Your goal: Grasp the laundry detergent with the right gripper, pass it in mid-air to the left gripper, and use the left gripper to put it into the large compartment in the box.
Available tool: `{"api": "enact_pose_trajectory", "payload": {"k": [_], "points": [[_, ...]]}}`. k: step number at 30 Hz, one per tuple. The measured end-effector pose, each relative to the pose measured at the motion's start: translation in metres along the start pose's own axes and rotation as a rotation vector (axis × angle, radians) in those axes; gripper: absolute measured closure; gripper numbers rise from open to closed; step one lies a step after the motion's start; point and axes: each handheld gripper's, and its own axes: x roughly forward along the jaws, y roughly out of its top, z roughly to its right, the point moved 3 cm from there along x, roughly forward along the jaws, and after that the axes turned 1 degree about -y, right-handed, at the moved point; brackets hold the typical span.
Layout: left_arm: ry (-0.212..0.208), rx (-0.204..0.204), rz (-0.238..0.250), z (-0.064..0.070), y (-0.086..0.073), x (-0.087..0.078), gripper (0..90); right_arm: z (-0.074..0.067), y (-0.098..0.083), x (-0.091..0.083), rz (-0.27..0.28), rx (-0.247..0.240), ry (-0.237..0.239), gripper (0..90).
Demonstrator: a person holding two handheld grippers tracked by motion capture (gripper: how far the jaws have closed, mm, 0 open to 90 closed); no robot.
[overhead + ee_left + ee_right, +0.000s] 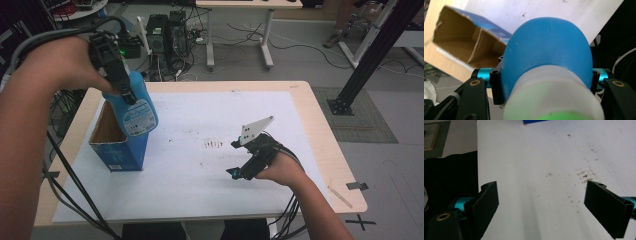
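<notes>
The left gripper (127, 92) is clamped across the neck of a blue bottle (137, 107), just above its white cap (554, 97); in the left gripper view the jaws press on either side of it. The bottle hangs tilted in the air, its base pointing down toward the open cardboard box (117, 142) directly beneath, so its long axis runs steeply from the gripper down to the box mouth. The bottle looks either just lifted out or about to go in; I cannot tell which. The box stands at the left of the white sheet (200, 160) covering the table (325, 150), its brown inside partly visible.

The right gripper (240, 167) rests low on the sheet, well apart from bottle and box, its jaws spread wide with nothing between them, only stained paper. The left hand is plainly the nearer one. The bottle's base is hidden in the left gripper view, and the label is too small to read.
</notes>
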Motion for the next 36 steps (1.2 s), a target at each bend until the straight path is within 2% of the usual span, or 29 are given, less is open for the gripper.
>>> {"api": "enact_pose_trajectory", "payload": {"k": [2,3,4,7,8,12,13,14,19,22,23,26,29,30,36], "points": [[0.006,-0.028,0.010,-0.007,-0.006,-0.003,38.1,0.001,0.000,0.000,0.002,0.002,-0.002,11.7],[0.006,-0.028,0.010,-0.007,-0.006,-0.003,38.1,0.001,0.000,0.000,0.002,0.002,-0.002,11.7],[0.009,-0.060,0.016,-0.017,-0.013,-0.005,38.1,0.001,0.000,0.001,0.001,0.001,-0.004,11.7],[0.024,-0.095,0.009,-0.030,-0.022,-0.004,38.1,0.001,0.001,0.002,-0.006,0.000,-0.005,11.6],[0.024,-0.095,0.009,-0.030,-0.022,-0.004,38.1,0.001,0.001,0.002,-0.006,0.000,-0.005,11.6],[0.039,-0.147,-0.009,-0.045,-0.032,0.001,38.1,0.002,0.001,0.004,-0.009,0.007,-0.010,11.6],[0.039,-0.147,-0.009,-0.045,-0.032,0.001,38.1,0.002,0.001,0.004,-0.009,0.007,-0.010,11.6],[0.045,-0.167,-0.012,-0.050,-0.035,0.004,38.1,0.002,0.001,0.004,-0.010,0.006,-0.012,11.7],[0.043,-0.209,-0.021,-0.062,-0.040,0.016,38.1,0.003,0.001,0.007,-0.021,0.008,-0.018,11.6],[0.040,-0.216,-0.026,-0.065,-0.041,0.022,38.0,0.003,0.002,0.008,-0.022,0.009,-0.020,11.7],[0.036,-0.229,-0.032,-0.068,-0.041,0.034,38.1,0.003,0.002,0.009,-0.022,0.005,-0.024,11.6],[0.026,-0.249,-0.039,-0.071,-0.042,0.048,38.1,0.003,0.003,0.010,-0.023,0.008,-0.027,11.6],[0.023,-0.248,-0.042,-0.071,-0.042,0.054,38.1,0.003,0.003,0.010,-0.024,0.005,-0.026,11.6],[0.015,-0.251,-0.052,-0.073,-0.043,0.065,38.1,0.003,0.002,0.011,-0.023,0.006,-0.029,11.7],[-0.019,-0.233,-0.070,-0.078,-0.045,0.099,38.1,0.001,0.001,0.013,-0.019,0.005,-0.024,11.7]]}}
